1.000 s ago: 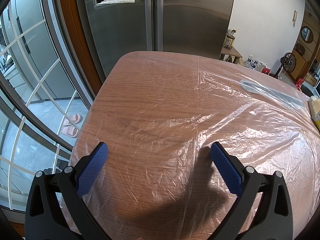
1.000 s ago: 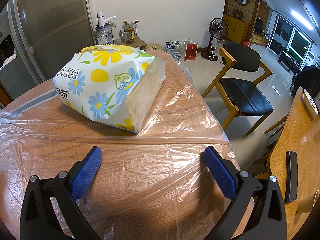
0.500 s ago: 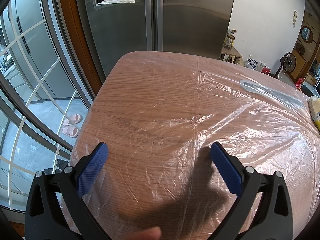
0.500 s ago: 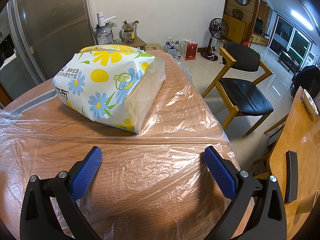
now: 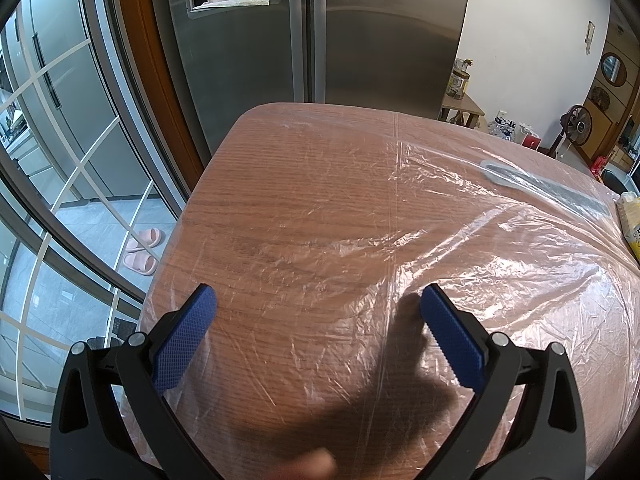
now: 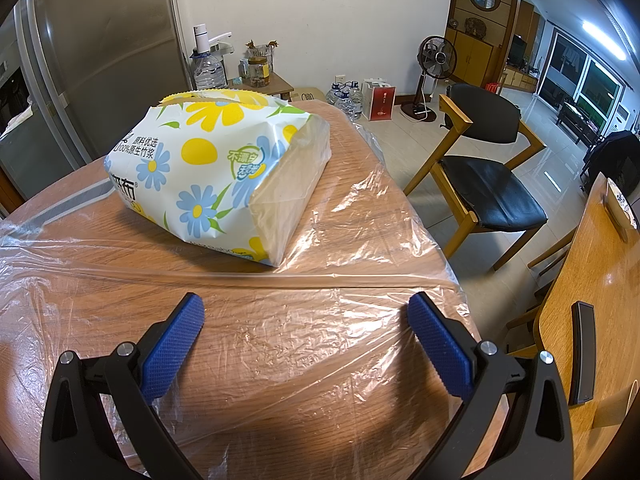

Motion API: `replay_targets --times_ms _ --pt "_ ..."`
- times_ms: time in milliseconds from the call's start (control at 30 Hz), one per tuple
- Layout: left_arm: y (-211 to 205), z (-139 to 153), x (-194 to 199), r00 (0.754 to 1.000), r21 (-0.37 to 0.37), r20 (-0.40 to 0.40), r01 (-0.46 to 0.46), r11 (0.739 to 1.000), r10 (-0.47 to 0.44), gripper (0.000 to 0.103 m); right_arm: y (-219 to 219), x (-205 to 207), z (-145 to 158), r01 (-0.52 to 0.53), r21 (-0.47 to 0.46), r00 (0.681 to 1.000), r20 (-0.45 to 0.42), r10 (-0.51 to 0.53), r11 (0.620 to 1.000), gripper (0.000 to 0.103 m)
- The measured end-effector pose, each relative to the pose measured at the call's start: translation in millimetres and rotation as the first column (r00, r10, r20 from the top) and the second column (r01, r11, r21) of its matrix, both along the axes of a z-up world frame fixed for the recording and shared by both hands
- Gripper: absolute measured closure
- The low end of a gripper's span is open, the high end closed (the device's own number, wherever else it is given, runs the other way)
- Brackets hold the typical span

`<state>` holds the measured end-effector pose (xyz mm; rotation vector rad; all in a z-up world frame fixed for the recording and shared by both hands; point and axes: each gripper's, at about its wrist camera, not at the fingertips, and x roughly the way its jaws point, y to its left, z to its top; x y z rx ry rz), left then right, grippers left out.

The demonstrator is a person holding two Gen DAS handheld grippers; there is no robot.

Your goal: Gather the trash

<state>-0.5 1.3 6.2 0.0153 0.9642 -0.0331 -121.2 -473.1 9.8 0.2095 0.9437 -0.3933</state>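
Note:
A wooden table (image 5: 288,184) is covered by a thin clear plastic sheet (image 5: 480,248), also in the right wrist view (image 6: 352,240). A flowered pack of paper tissues (image 6: 216,172) lies on the sheet at the table's far right; its edge shows in the left wrist view (image 5: 632,228). My left gripper (image 5: 318,304) is open and empty, low over the sheet near the table's left side. My right gripper (image 6: 306,312) is open and empty, just in front of the pack. A fingertip (image 5: 308,466) shows at the bottom of the left wrist view.
A steel fridge (image 5: 320,28) stands behind the table. A glass door (image 5: 60,160) and pink slippers (image 5: 142,250) are at the left. A black-seated chair (image 6: 484,176) and a second wooden table (image 6: 600,288) with a black remote (image 6: 581,356) are at the right.
Both grippers have stayed still and open. A fingertip has come into view at the bottom of the left wrist view.

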Motion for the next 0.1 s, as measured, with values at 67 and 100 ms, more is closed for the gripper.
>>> replay_targets --times_ms 67,100 --pt "0.0 -0.1 -0.1 1.000 0.000 0.000 0.000 1.000 0.000 0.001 -0.1 -0.1 -0.3 0.000 0.000 1.000 0.000 0.000 1.000 0.004" --pt "-0.1 0.0 0.0 1.000 0.000 0.000 0.000 1.000 0.000 0.001 0.0 0.0 0.0 0.000 0.000 1.000 0.000 0.000 1.000 0.004"
